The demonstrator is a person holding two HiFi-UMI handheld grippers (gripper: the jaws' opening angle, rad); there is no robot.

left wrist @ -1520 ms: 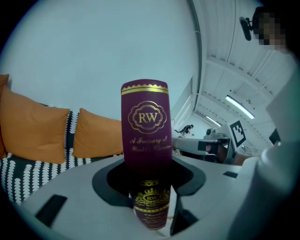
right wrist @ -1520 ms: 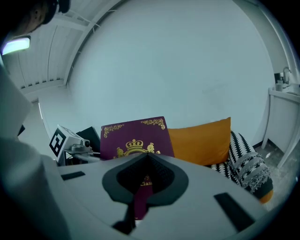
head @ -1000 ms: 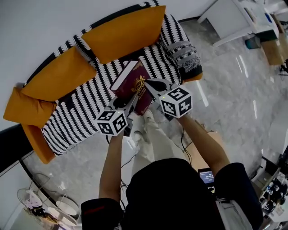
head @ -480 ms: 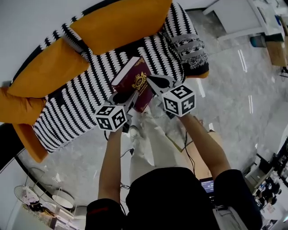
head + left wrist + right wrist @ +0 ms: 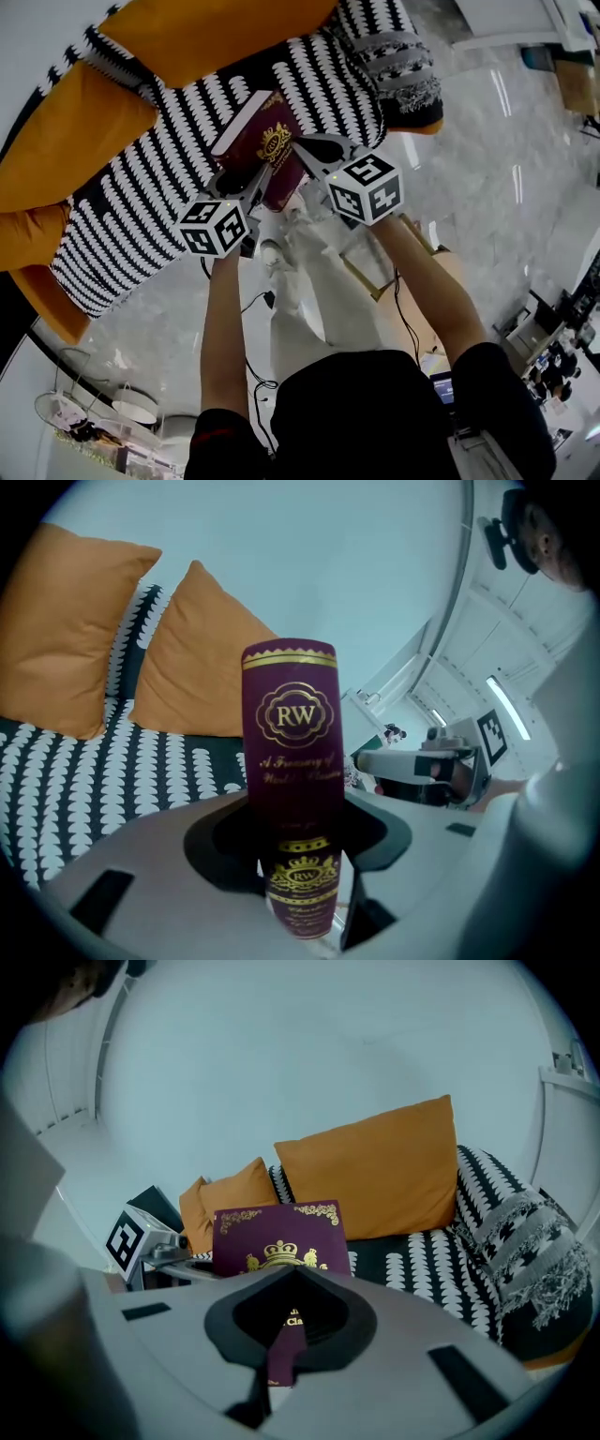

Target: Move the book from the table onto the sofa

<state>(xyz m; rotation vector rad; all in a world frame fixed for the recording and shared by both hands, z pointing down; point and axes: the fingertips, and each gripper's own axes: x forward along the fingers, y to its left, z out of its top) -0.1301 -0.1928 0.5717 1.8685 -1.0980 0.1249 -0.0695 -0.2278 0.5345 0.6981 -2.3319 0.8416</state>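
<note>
A maroon hardcover book [image 5: 262, 145] with gold print hangs tilted just above the black-and-white patterned sofa seat [image 5: 159, 206], near its front edge. My left gripper [image 5: 248, 183] is shut on the book's spine [image 5: 291, 761], which stands upright between its jaws. My right gripper [image 5: 305, 159] is shut on the edge of the book's front cover [image 5: 277, 1237], its jaws almost together on the thin board. In the left gripper view the right gripper [image 5: 422, 766] shows beyond the book. Whether the book touches the seat is hidden.
Two orange cushions [image 5: 66, 131] [image 5: 206, 33] lean on the sofa back. A grey patterned throw [image 5: 403, 66] drapes the right armrest. The person's legs and cables [image 5: 262, 309] are on the glossy marble floor in front. A white table [image 5: 525, 23] stands far right.
Both grippers have come down together with the book, closer to the sofa seat. The sofa fills more of the head view. Both grips are unchanged.
</note>
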